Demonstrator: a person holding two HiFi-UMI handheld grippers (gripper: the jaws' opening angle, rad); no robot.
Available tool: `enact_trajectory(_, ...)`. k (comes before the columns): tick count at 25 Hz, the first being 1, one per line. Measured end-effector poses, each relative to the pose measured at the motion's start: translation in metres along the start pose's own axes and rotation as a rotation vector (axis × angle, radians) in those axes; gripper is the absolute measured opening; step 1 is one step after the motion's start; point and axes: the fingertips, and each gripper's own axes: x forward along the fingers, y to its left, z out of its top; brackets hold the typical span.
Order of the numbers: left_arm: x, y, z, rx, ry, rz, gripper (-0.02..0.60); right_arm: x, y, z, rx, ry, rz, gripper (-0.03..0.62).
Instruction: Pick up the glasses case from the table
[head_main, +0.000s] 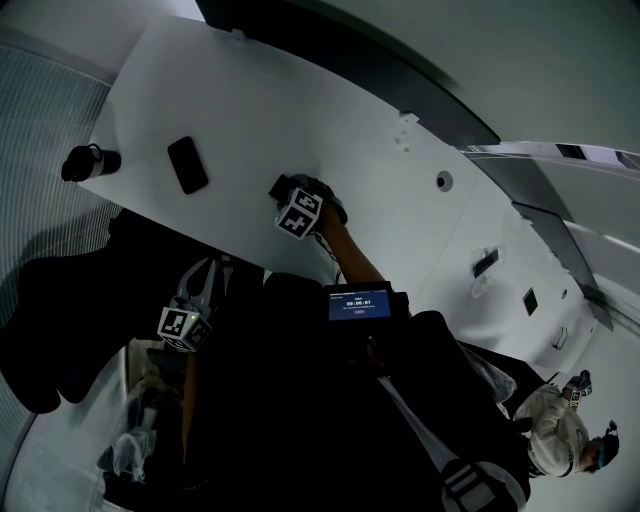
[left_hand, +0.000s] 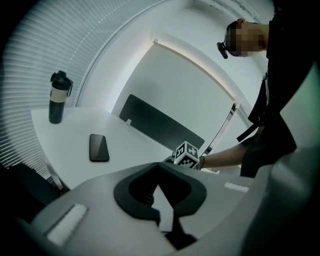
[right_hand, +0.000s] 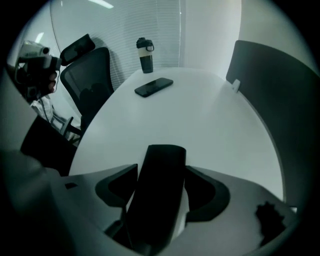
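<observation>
While right gripper (right_hand: 160, 173) clamps glasses case (right_hand: 156, 202) at white table (right_hand: 200, 115), left gripper (left_hand: 158, 167) hangs off table edge, jaws together, empty.

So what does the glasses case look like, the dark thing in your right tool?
The glasses case is long, dark and smooth, with a flat far end and rounded corners. It looks matte, maybe plastic or leather. It sits gripped between the jaws of the right tool, pointing out over the white table. Whether its underside touches the table can't be told. In the head view the tool hides nearly all of it.
</observation>
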Motion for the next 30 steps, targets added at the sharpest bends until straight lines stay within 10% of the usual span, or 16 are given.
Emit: enact_trajectory(30,-0.015,0.024,0.021,-0.032,-0.057,0.013,0.003,0.017,-0.006,-0.003,0.069,0.175,0.009,0.299)
